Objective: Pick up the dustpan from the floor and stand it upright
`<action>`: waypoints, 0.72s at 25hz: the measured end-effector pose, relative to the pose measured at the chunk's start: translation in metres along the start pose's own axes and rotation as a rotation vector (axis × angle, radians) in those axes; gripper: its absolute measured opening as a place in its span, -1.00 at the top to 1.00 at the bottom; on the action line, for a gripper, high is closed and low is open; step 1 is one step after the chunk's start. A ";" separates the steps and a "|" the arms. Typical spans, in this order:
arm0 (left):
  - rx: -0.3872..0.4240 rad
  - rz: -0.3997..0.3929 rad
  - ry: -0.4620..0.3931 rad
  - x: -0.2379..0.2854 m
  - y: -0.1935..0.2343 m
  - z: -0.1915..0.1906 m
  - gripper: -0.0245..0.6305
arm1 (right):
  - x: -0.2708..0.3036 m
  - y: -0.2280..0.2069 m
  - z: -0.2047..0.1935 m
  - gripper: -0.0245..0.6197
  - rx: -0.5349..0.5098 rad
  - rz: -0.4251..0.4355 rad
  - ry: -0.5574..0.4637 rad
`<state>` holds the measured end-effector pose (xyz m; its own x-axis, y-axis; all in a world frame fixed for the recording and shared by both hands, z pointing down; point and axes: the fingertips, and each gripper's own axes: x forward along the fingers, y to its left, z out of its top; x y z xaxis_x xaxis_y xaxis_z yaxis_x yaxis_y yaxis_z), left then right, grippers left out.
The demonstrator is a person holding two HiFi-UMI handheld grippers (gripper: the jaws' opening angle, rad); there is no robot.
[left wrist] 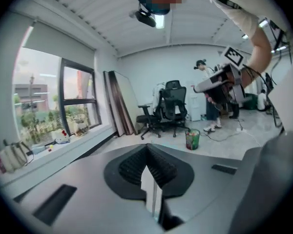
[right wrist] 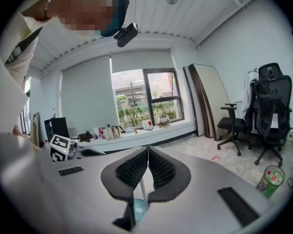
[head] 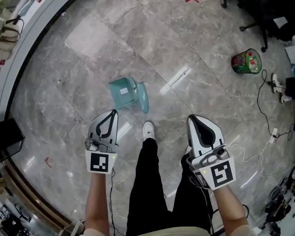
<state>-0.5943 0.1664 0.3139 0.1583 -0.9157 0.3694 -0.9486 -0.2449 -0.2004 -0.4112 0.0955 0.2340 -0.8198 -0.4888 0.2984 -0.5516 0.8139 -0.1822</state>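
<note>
The teal dustpan (head: 129, 93) rests on the grey marble floor just ahead of my feet, its pan to the left and its handle to the right. Both grippers hang above the floor on the near side of it, apart from it. My left gripper (head: 113, 113) is shut with nothing between its ribbed pads (left wrist: 134, 165); its tips point at the dustpan's left part. My right gripper (head: 191, 118) is shut and empty too, off to the dustpan's right. In the right gripper view a sliver of teal (right wrist: 138, 209) shows below the closed pads (right wrist: 161, 167).
My white shoe (head: 148, 130) and dark trouser legs stand between the grippers. A green wastebasket (head: 246, 62) sits at the far right near chair bases (head: 258, 23) and floor cables (head: 265, 132). A curved sill (head: 34, 28) bounds the left side. Another person (left wrist: 205, 82) stands far off.
</note>
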 end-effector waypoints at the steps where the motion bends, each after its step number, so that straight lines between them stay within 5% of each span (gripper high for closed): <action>1: -0.111 0.059 -0.041 -0.017 -0.005 0.020 0.89 | -0.007 0.006 0.011 0.87 -0.018 0.014 -0.016; 4: -0.281 0.167 -0.127 -0.067 -0.039 0.082 0.89 | -0.036 0.026 0.045 0.87 -0.043 0.075 -0.069; 12: -0.282 0.275 -0.212 -0.181 -0.150 0.214 0.89 | -0.192 0.070 0.118 0.87 -0.155 0.240 -0.132; 18: -0.268 0.347 -0.209 -0.254 -0.185 0.284 0.89 | -0.276 0.085 0.172 0.87 -0.167 0.248 -0.182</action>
<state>-0.3814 0.3532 -0.0009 -0.1538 -0.9800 0.1262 -0.9881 0.1515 -0.0280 -0.2586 0.2457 -0.0255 -0.9479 -0.3056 0.0897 -0.3119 0.9476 -0.0685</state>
